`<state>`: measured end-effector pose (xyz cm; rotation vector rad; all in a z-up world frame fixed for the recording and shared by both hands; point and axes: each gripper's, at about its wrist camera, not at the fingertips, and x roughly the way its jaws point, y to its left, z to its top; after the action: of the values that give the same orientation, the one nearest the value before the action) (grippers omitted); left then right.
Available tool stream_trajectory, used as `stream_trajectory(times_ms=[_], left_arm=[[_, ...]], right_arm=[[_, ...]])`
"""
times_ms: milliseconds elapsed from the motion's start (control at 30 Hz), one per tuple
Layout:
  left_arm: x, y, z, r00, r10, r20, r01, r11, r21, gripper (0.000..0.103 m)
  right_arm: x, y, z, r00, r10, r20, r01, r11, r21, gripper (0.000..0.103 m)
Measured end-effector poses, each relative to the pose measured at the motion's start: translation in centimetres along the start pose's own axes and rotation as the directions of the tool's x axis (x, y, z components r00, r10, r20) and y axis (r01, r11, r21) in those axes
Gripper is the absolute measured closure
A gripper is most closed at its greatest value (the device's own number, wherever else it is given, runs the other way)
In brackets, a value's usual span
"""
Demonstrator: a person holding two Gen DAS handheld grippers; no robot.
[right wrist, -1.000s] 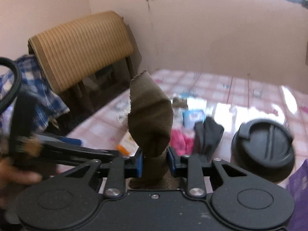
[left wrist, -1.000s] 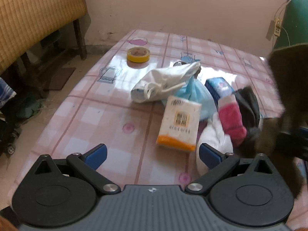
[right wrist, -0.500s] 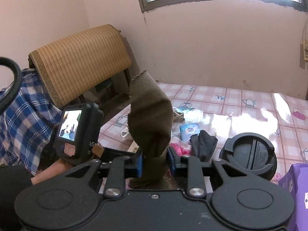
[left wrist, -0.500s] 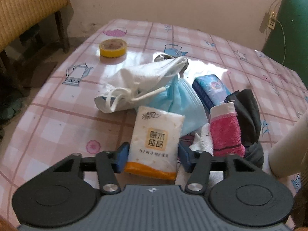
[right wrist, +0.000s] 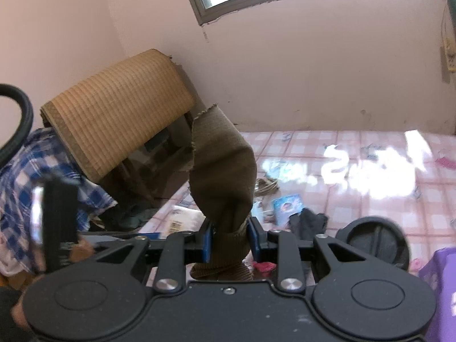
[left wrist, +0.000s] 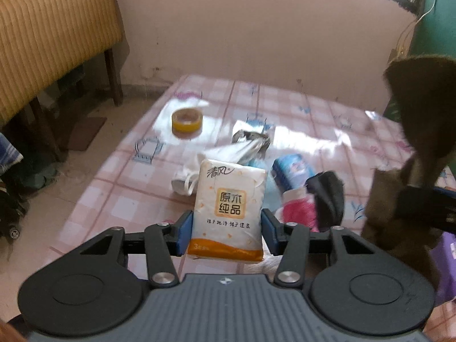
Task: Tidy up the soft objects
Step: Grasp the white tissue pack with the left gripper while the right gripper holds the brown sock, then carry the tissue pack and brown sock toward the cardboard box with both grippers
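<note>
My left gripper (left wrist: 226,235) is shut on a white and orange tissue pack (left wrist: 229,208) and holds it above the pink checked table (left wrist: 119,191). My right gripper (right wrist: 229,240) is shut on an olive brown sock (right wrist: 221,176) that stands up between its fingers; the sock also shows at the right of the left wrist view (left wrist: 421,131). On the table lie a white cloth bag (left wrist: 228,154), a blue tissue packet (left wrist: 290,171), a black sock (left wrist: 327,196) and a pink and white sock (left wrist: 297,213).
A yellow tape roll (left wrist: 186,121) sits toward the far left of the table. A black round lid (right wrist: 376,240) and a purple box (right wrist: 439,273) are at the right. A woven chair (left wrist: 51,37) stands left of the table.
My left gripper closed on the tissue pack and lifted it off the table. My right gripper kept holding the sock and shifted a little.
</note>
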<state>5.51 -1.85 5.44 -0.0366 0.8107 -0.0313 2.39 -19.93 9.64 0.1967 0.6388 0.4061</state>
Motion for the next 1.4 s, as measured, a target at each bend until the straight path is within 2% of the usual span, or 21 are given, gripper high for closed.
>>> stream_trajectory(times_ms=[200,533,767,1400], left_arm=[[-1.6,-1.2,0.6,1.000,0.020,0.022,-0.020,1.000,0.016,0.052],[-2.1,-2.1,0.7,0.998,0.055,0.026,-0.056,0.998,0.022,0.052],[-2.5,-2.8,0.7,0.998,0.049,0.026,-0.050,0.998,0.023,0.052],[-2.8,-6.7,0.7,1.000,-0.008,0.030,0.006,0.998,0.060,0.052]], right_arm=[[-1.0,0.4,0.7,0.996,-0.091,0.003,0.091,0.995,-0.031,0.070],[-2.4,0.0,0.2,0.982,-0.189,0.010,0.189,0.980,-0.060,0.070],[-3.0,0.2,-0.1,0.982,-0.186,0.018,0.186,0.979,-0.080,0.070],[-5.6,-3.9,0.3,0.970,-0.240,0.032,0.241,0.970,-0.040,0.070]])
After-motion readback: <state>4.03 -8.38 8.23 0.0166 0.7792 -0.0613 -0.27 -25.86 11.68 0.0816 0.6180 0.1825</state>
